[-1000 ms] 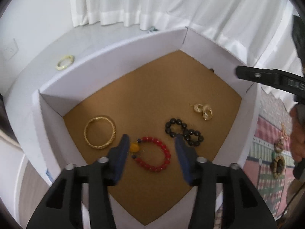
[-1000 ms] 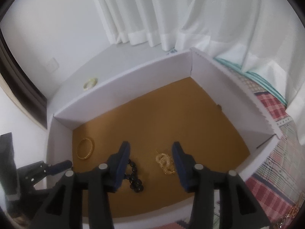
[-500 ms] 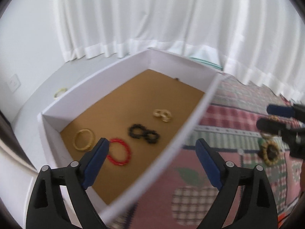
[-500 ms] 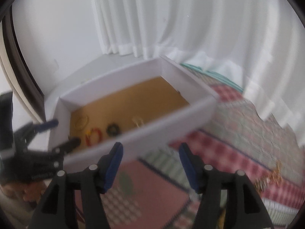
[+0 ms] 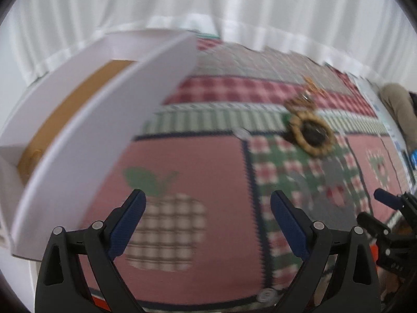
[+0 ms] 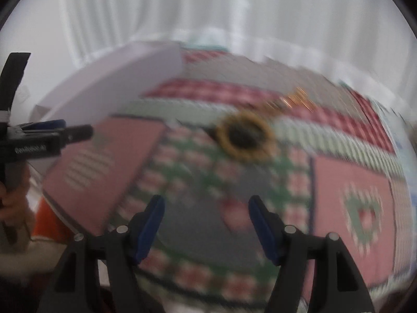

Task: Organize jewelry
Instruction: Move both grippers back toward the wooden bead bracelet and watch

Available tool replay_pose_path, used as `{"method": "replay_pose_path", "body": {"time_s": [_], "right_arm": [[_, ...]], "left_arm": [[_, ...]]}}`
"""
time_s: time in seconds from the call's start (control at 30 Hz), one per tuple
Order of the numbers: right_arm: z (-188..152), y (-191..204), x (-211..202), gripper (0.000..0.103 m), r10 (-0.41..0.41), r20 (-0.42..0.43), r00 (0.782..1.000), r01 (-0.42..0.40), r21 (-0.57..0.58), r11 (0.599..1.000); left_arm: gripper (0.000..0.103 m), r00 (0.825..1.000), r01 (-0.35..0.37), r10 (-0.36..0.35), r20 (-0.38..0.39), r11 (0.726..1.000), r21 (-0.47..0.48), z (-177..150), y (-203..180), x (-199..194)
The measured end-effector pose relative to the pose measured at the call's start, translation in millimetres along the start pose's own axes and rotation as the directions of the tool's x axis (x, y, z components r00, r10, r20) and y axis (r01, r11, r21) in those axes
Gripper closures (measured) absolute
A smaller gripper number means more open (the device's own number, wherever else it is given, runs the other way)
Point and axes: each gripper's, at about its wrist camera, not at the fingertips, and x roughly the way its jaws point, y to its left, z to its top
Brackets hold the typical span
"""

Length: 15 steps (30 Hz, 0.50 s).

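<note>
A round gold-rimmed dark ornament [image 5: 311,133] lies on the patchwork cloth [image 5: 182,156], with a small gold piece [image 5: 310,88] just beyond it. Both are blurred in the right wrist view: the ornament [image 6: 245,137], the gold piece [image 6: 294,99]. My left gripper [image 5: 207,194] hangs over an apple patch beside the white box [image 5: 104,130], its jaws opening with nothing between them. My right gripper [image 6: 206,198] stands open and empty, short of the ornament. A gold bangle [image 5: 35,155] shows dimly on the box's brown floor; the box's other contents are hidden by its wall.
White curtains [image 5: 208,5] close off the back. The box [image 6: 109,86] stands at the cloth's left end. A hand [image 6: 10,206] with an orange sleeve holds the left gripper [image 6: 78,130] at the left of the right wrist view. The right gripper's tips [image 5: 378,203] show at the far right.
Both grippers have swung from above the box's inside rightward over the patchwork cloth and have widened. The bracelets in the box have dropped out of sight; the round ornament has come nearer.
</note>
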Motion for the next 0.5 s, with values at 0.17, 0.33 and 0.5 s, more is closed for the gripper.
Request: {"method": "replay_pose_path", "body": {"time_s": [0.17,0.33,0.5], "right_arm": [[-21,-40,-5,0.034,-0.04,0.01,0.999,0.038,0.135,0.99],[-23,-46,2,0.034,-0.001,0.015,1.0,-0.002,0.18,0.984],[-6,-59,16,0.034,0.065,0.02,0.998,-0.068,0.196,0.978]], "left_arm": [[0.006,0.999,0.036,-0.035,-0.025,0.998,0.06,-9,-29,7],[0.006,0.998,0.049,-0.046,-0.044,0.996,0.078,-9,-39,16],[0.006,0.998,0.045,-0.04,-0.057,0.996,0.072,-9,-41,22]]}}
